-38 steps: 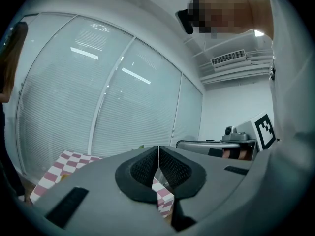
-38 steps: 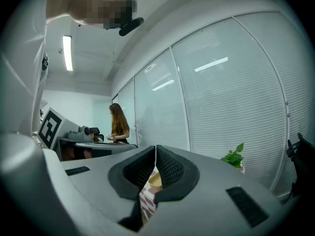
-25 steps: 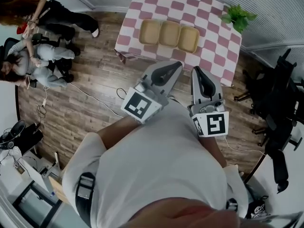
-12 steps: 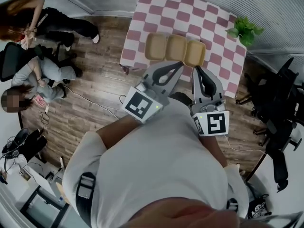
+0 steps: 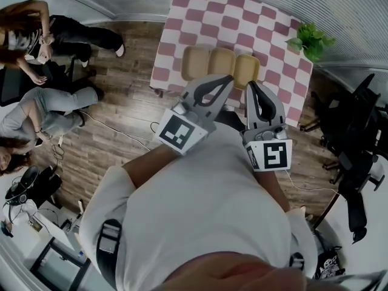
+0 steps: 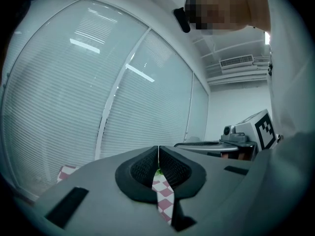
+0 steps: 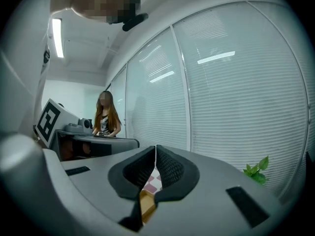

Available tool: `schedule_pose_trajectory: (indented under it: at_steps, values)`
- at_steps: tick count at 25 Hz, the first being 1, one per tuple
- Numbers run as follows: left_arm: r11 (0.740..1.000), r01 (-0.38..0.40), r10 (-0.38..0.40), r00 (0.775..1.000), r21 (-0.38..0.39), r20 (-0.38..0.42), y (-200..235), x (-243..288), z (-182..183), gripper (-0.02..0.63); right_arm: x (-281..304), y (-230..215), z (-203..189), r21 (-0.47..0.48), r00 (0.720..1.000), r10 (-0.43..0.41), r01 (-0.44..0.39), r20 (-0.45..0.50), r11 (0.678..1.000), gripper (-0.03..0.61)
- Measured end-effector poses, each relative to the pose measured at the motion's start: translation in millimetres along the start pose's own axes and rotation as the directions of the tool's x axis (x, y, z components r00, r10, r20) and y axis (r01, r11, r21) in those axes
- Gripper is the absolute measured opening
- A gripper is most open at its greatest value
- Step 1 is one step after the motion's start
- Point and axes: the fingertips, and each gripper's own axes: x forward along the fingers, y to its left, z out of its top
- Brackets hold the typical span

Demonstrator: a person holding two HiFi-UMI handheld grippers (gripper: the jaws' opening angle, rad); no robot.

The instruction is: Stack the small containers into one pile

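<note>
A: Three tan containers [image 5: 222,61] sit side by side on the checked table [image 5: 200,17]. The row runs left to right along its near edge, and nothing is stacked yet.

B: Both tools are held in front of the chest, pointing at that row. The left gripper [image 5: 228,77] slants in toward the right, its tip just short of the middle container [image 5: 222,58].

A: Its own view settles the jaws: pressed together, pad against pad, nothing between them. Only a sliver of checked cloth [image 6: 164,200] shows beneath.

B: The right gripper [image 5: 253,84] is the same, jaws closed tight and empty. A strip of tan shows below them in its view, so I'd say it's aimed at the right container [image 5: 247,69].

A: That's the one it's nearest to. The left container [image 5: 194,62] lies off to the left of both tips, the longest reach for either.

B: So the row lies just beyond the tips, on the far side, stretched across their line. I reckon a gripper has to spread its jaws before it can take a rim. The right one has the shortest way to the end of the row.

A: Further out, a green plant [image 5: 310,37] stands at the table's far right corner, well apart from the containers.

B: There are people [image 5: 42,53] on the wooden floor [image 5: 115,126] off to the left and a dark chair [image 5: 354,144] to the right. None of them is near the table's near edge.
</note>
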Motion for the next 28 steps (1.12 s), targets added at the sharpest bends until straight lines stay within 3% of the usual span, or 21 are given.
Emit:
schedule_pose_trajectory:
  at_steps: [6, 17, 23, 28]
  values:
    - [1.0, -0.017, 0.017, 1.0, -0.013, -0.018, 5.9, 23.0, -6.6, 0.034, 5.2, -22.8, -6.3, -0.006, 1.0, -0.003, 0.003, -0.025, 1.0, 0.032]
    - [0.998, -0.035, 0.027, 0.991, -0.057, -0.134, -7.3, 42.5, -59.2, 0.035, -10.7, -43.5, -56.6, 0.049, 0.991, 0.002, 0.005, -0.133, 0.999, 0.032]
    - [0.999, -0.031, 0.025, 0.987, -0.033, -0.157, -9.6, 50.0, -68.9, 0.035, -11.4, -52.7, -60.2, 0.051, 0.993, 0.001, 0.005, -0.122, 0.999, 0.034]
    - [1.0, -0.019, 0.017, 0.98, -0.011, -0.198, -2.2, 62.3, -97.0, 0.035, -7.7, -68.1, -86.0, 0.047, 0.988, -0.01, 0.017, -0.156, 0.999, 0.034]
